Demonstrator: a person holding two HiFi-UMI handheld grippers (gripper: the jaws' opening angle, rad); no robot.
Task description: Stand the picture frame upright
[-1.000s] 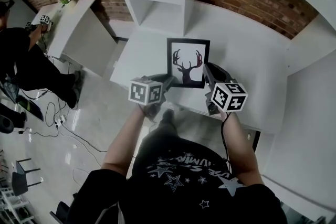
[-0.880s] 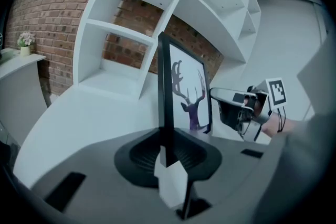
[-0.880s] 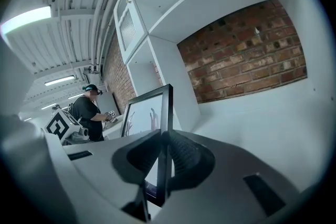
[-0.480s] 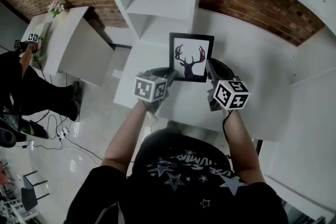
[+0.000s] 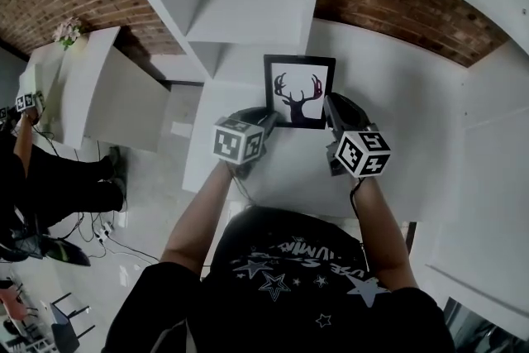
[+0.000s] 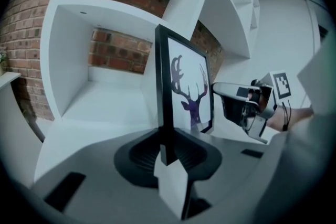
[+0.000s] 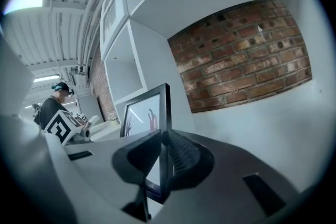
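A lab mock-up: brick wall (image 5: 397,4), white shelving (image 5: 248,8), another person (image 5: 50,190) with tongs (image 5: 27,102).

Frame's foot and back out of sight
The left gripper (image 6: 167,136) covers the lower near corner of the frame (image 6: 186,92), and the right gripper (image 7: 163,136) covers part of its other edge. Whether the frame's bottom meets the tabletop (image 5: 397,120) cannot be told. Left of the frame, a bystander (image 5: 41,186) is cut off by the head view's edge.
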